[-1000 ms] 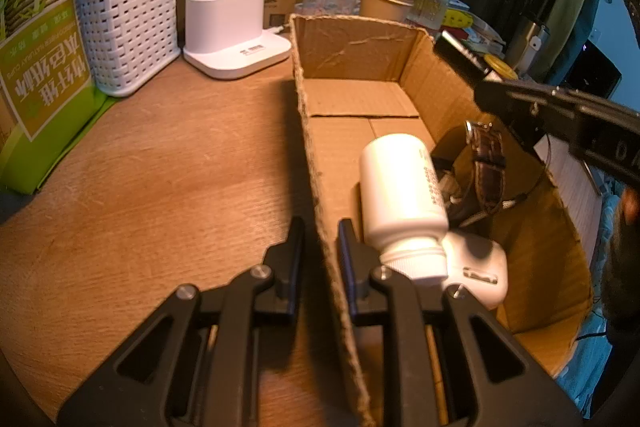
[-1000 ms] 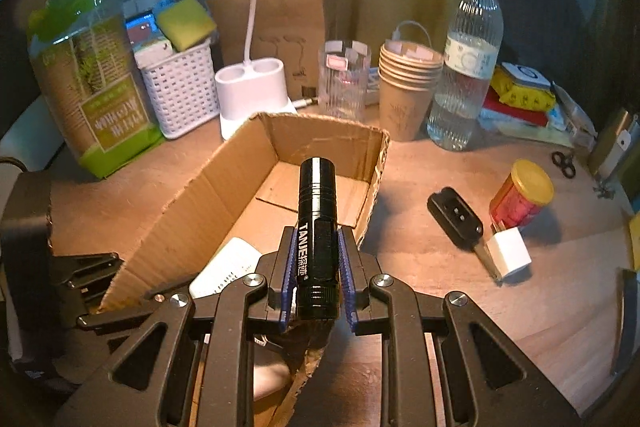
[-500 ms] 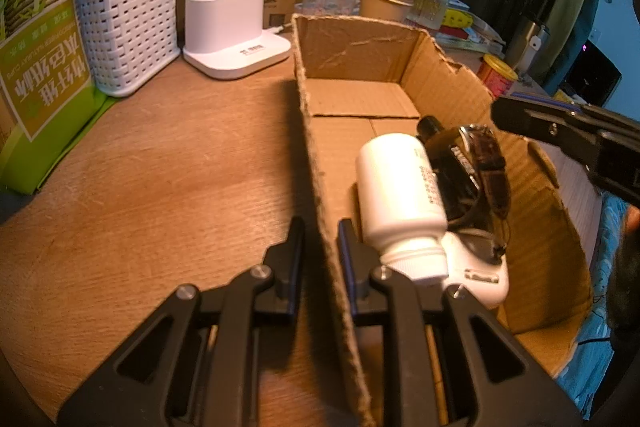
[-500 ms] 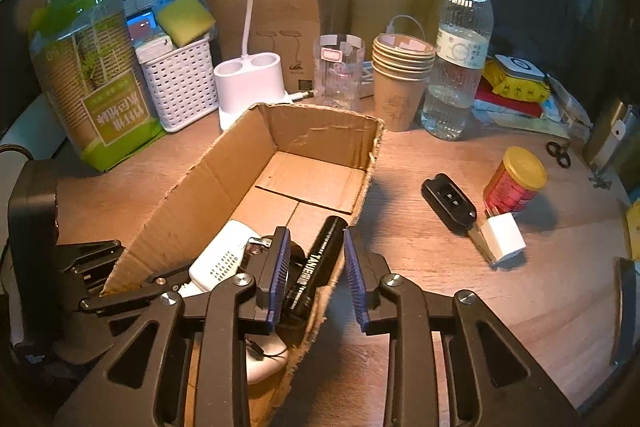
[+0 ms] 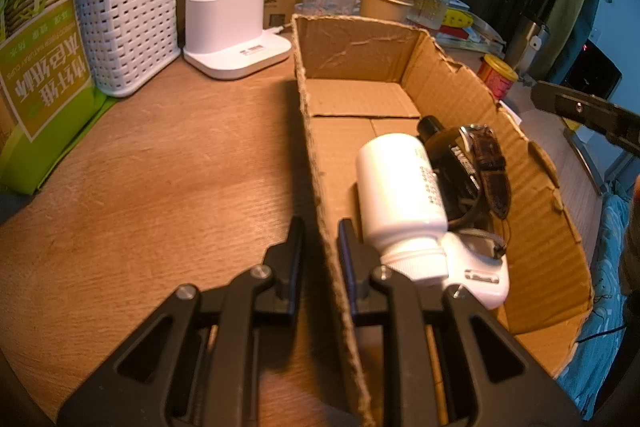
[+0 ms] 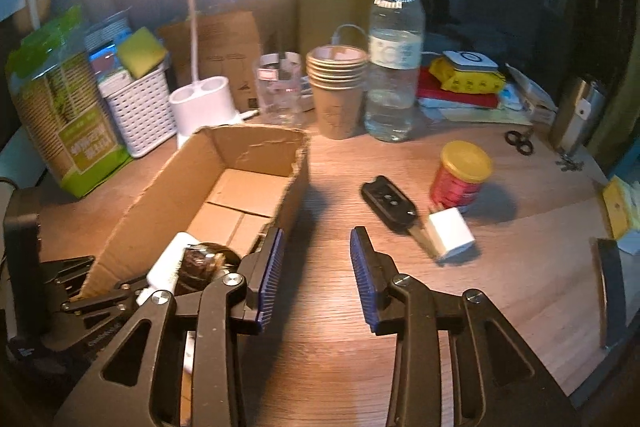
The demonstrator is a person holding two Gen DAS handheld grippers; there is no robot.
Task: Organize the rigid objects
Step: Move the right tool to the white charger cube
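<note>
A cardboard box (image 5: 360, 55) lies open on the wooden table. My left gripper (image 5: 320, 243) is shut on its left wall. Inside the box lie a white bottle (image 5: 400, 187), a black flashlight (image 5: 452, 155), a brown-strapped watch (image 5: 490, 163) and a white adapter (image 5: 480, 275). My right gripper (image 6: 316, 255) hangs over the bare table just right of the box (image 6: 256, 147). Its jaws are opening with nothing between them. Beyond it on the table lie a black car key (image 6: 388, 203), a white cube (image 6: 452, 239) and a red jar with a yellow lid (image 6: 460, 179).
Along the back stand a white basket (image 6: 140, 115), a white lamp base (image 6: 200, 107), stacked paper cups (image 6: 336, 91) and a water bottle (image 6: 394, 67). A green pack of cups (image 6: 68, 123) stands at the left. Small scissors (image 6: 520, 143) lie far right.
My right gripper let go of the black flashlight, which now lies in the box. Its jaws parted and it swung right, off the box and over the table. The left gripper kept still.
</note>
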